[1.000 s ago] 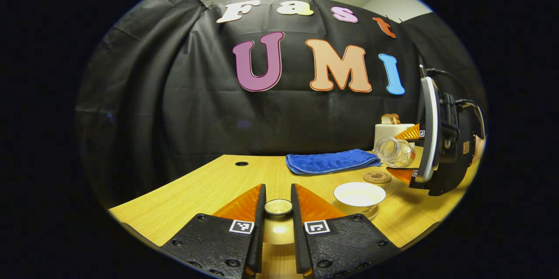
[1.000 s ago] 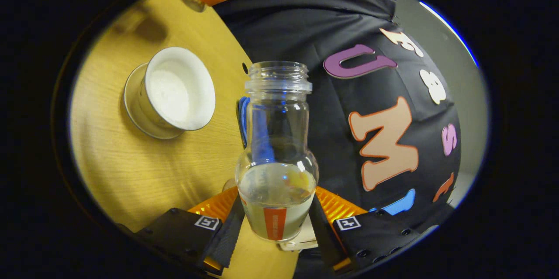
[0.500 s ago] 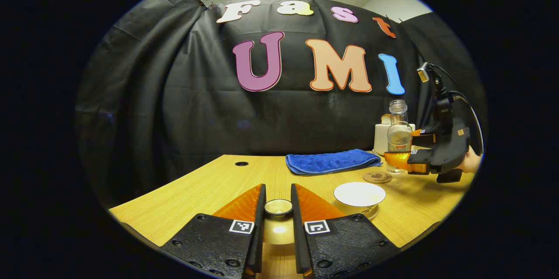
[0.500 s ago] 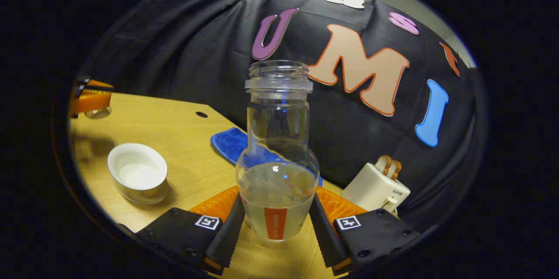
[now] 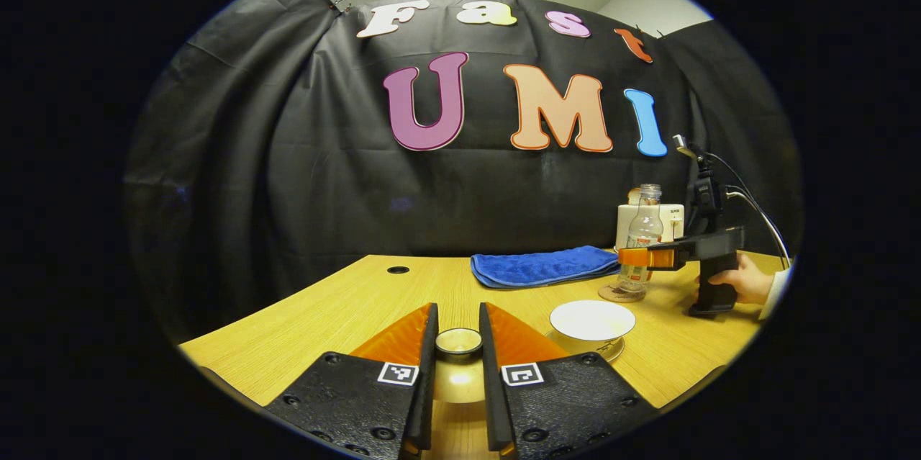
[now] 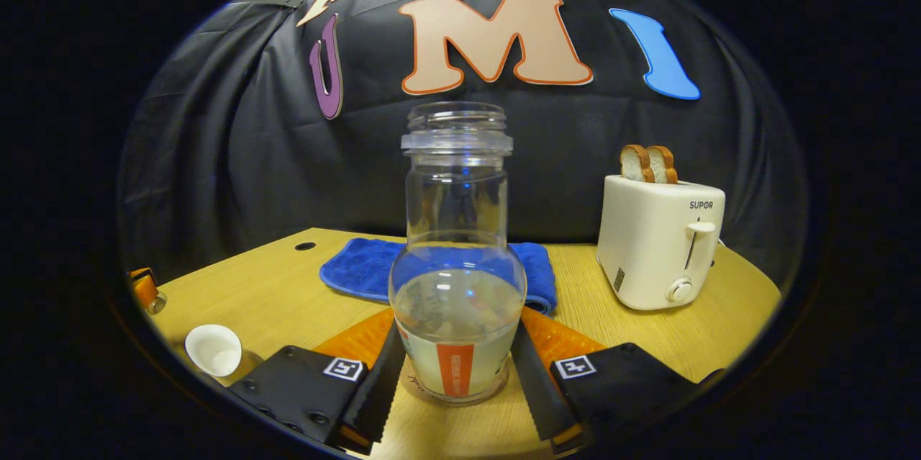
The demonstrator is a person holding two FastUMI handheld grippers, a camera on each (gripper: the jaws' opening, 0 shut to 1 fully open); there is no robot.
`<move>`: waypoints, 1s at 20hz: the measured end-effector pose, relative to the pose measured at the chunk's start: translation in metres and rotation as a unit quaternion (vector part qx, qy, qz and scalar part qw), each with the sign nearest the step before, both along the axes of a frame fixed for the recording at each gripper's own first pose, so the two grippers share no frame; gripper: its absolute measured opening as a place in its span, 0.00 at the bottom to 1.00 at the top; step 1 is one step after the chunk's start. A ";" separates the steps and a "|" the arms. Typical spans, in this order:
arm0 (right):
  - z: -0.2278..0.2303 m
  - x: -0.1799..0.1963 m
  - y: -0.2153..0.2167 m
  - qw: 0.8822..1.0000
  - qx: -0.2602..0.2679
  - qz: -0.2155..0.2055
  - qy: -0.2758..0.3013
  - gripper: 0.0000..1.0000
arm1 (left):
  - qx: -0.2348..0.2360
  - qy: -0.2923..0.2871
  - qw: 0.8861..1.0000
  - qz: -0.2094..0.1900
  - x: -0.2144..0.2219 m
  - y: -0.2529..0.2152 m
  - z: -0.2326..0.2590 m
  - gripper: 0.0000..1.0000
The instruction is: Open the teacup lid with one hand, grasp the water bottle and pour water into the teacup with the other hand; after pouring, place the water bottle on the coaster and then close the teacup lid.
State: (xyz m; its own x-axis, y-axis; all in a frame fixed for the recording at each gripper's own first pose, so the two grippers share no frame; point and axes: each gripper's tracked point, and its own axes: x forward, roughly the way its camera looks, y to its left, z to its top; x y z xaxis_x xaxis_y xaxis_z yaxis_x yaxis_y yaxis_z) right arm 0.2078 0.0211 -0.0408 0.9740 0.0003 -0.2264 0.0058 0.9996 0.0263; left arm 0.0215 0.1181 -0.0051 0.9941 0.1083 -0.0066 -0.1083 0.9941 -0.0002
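The clear water bottle [image 6: 457,258] stands upright, partly filled and uncapped, with my right gripper [image 6: 457,323] shut on its lower body. Its base rests on the round coaster [image 6: 415,382]. In the left gripper view the same bottle [image 5: 642,233] stands on the coaster [image 5: 617,294], right of the blue towel. The white teacup [image 5: 592,320] sits uncovered on its saucer, in front of the coaster. My left gripper [image 5: 457,316] is shut on the knob of the teacup lid [image 5: 458,379], low over the table's near edge. From the right gripper view the teacup [image 6: 214,349] appears far left.
A folded blue towel [image 5: 543,265] lies at the back of the wooden table [image 5: 345,309]. A white toaster [image 6: 658,247] with two bread slices stands at the back right. A hand [image 5: 745,280] holds the right gripper's handle. A cable hole [image 5: 397,270] sits back left.
The bottle has swung from tilted over the cup to upright, moved back away from the cup and come down onto the coaster. My left gripper and the lid have stayed still.
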 end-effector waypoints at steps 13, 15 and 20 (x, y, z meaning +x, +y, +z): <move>-0.013 0.006 0.015 1.000 -0.014 0.020 0.014 0.81 | 0.000 0.000 1.000 0.000 0.000 0.000 0.000 0.28; -0.013 0.006 0.014 1.000 -0.019 0.016 0.015 0.84 | 0.000 0.000 1.000 0.000 0.000 0.000 0.000 0.27; -0.015 0.002 0.015 0.999 -0.014 0.021 0.023 0.99 | 0.000 0.000 1.000 0.000 0.001 0.000 0.000 0.27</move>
